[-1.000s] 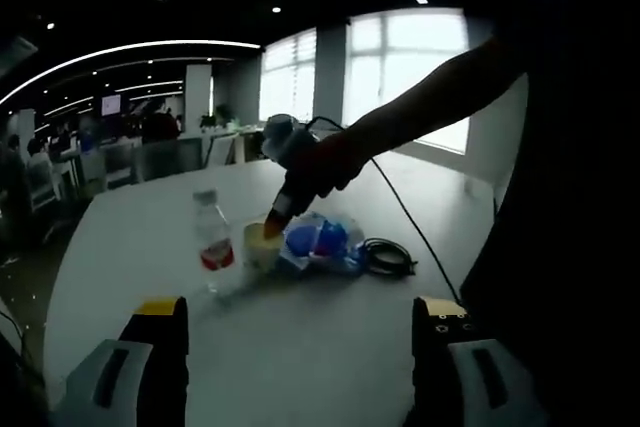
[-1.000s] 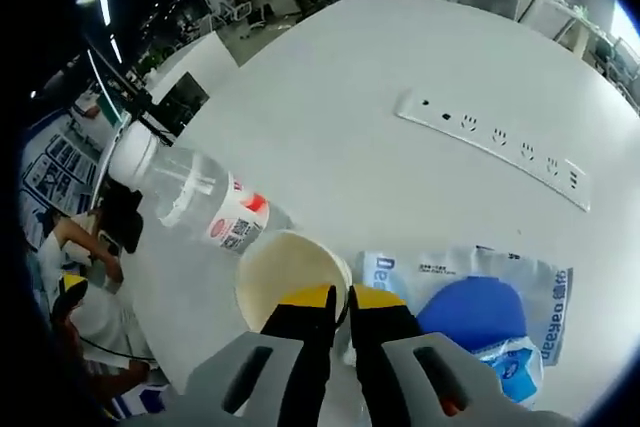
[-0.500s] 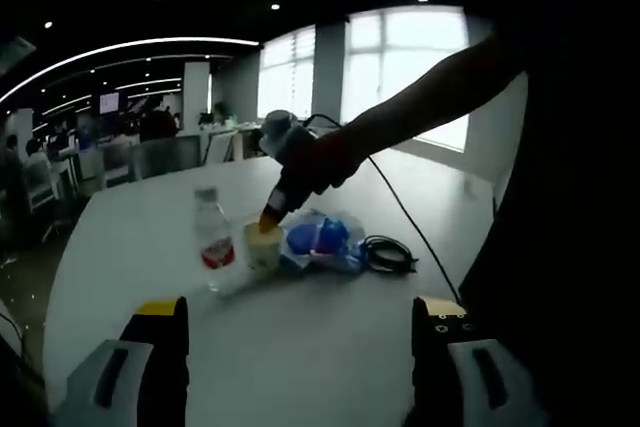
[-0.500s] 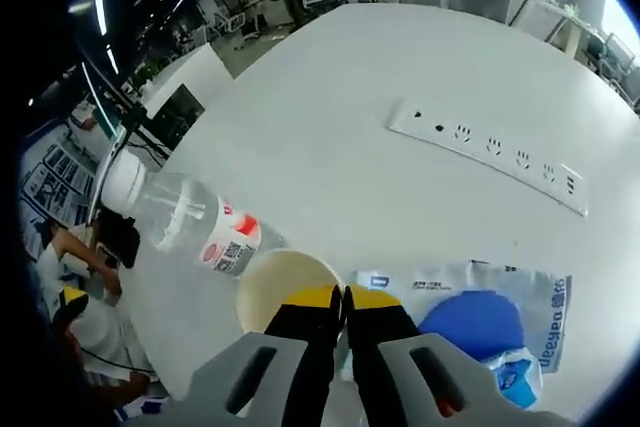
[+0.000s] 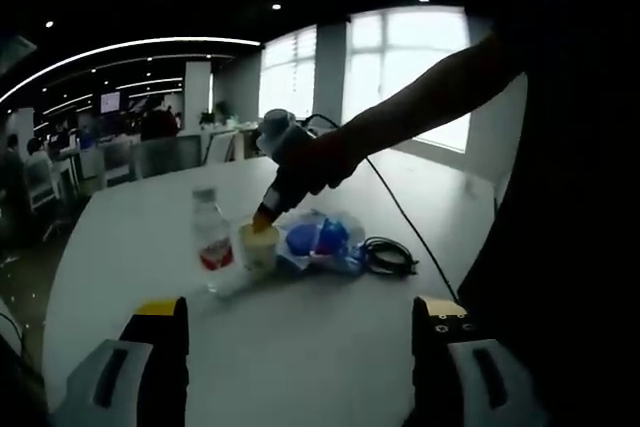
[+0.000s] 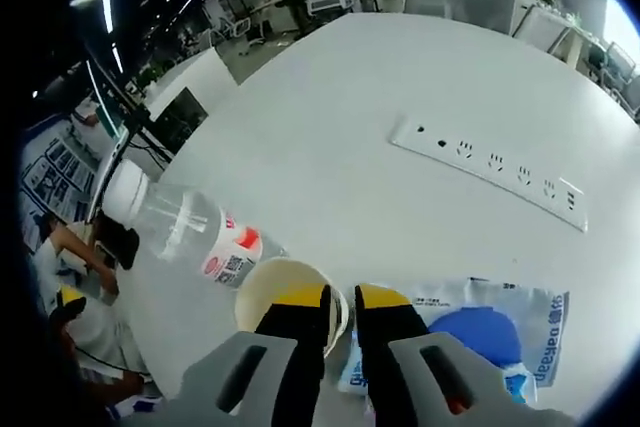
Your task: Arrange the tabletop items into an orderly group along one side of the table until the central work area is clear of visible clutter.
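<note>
1. Table (image 6: 380,77) looking smooth, matt white.
2. Bottle (image 6: 180,232) showing clear, glossy plastic, with a white plastic cap and a printed label.
3. Cup (image 6: 285,292) appearing matt cream, like paper.
4. Bag (image 6: 500,322) gleaming as thin, crinkled, glossy plastic film.
5. Power strip (image 6: 490,162) reading as smooth white plastic.
6. Cable (image 5: 388,257) looking black, rubbery, slightly shiny.

the left gripper view looks low and level across the white table (image 5: 300,347) from well back, toward the windows; the right gripper view looks steeply down from close above; both share the paper cup (image 5: 259,244) (image 6: 285,292), water bottle (image 5: 212,237) (image 6: 185,230) and blue packet (image 5: 322,242) (image 6: 485,332)
</note>
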Demonstrator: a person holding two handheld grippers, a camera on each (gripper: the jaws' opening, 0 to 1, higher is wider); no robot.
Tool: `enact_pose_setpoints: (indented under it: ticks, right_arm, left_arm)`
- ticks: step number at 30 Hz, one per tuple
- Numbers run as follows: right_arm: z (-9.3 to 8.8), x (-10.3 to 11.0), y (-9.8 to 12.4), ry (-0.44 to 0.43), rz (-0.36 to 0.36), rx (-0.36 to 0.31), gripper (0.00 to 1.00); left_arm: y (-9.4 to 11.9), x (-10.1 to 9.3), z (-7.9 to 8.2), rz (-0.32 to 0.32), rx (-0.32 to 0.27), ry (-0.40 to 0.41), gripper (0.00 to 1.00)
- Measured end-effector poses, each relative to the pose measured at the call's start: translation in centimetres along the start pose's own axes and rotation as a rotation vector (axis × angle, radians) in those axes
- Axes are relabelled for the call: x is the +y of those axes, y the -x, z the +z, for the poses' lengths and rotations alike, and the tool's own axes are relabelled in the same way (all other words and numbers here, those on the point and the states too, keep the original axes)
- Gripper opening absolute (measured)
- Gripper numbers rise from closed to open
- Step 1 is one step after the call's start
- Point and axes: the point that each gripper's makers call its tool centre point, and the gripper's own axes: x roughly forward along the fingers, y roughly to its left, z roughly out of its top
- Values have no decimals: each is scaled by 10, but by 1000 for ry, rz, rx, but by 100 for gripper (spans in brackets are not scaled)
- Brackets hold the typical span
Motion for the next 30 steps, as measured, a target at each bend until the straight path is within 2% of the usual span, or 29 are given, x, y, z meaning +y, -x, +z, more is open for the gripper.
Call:
enact_pose_setpoints:
  ticks: [2, 4, 6, 7, 8, 10, 11, 13, 14, 18, 19, 20, 25, 30]
  right_arm:
    - [12, -6, 2, 44, -18, -51, 15]
    - [14, -5, 4, 45, -8, -57, 21]
    - [17, -6, 6, 52, 5, -67, 29]
    - [19, -9, 6, 69, -2, -79, 30]
    - [18, -11, 7, 87, -6, -85, 30]
    - [17, -12, 11, 94, -2, -95, 31]
    - [18, -11, 14, 90, 7, -107, 33]
    - [25, -11, 16, 86, 22, -145, 34]
    - [23, -7, 28, 92, 30, -174, 34]
    - [23, -6, 51, 101, 49, -244, 37]
    - [23, -1, 58, 111, 78, -274, 39]
    - [26, -2, 56, 125, 85, -294, 39]
    - [23, -14, 69, 117, 88, -356, 43]
    - [0, -20, 83, 122, 85, -362, 51]
  left_arm:
    - [0, 1, 0, 6, 2, 2, 92]
    - [0, 1, 0, 7, 2, 1, 92]
    - [0, 11, -10, 6, -4, 10, 92]
    - [1, 2, -7, 7, 27, 34, 92]
    - [-4, -12, 9, -3, 13, 41, 92]
    - [-4, -9, 7, -4, 13, 38, 92]
    - [-7, -9, 15, -6, -30, 39, 92]
    - [-5, -8, 12, -8, -20, 45, 92]
    - [-5, -6, 11, -6, -18, 41, 92]
    - [-4, -1, 9, 15, -10, 37, 94]
    - [-5, 0, 9, 17, -9, 36, 94]
    - [-5, 0, 9, 18, -8, 38, 93]
    - [-7, -1, 9, 22, -8, 36, 94]
    - [-11, 0, 11, 35, -25, 44, 95]
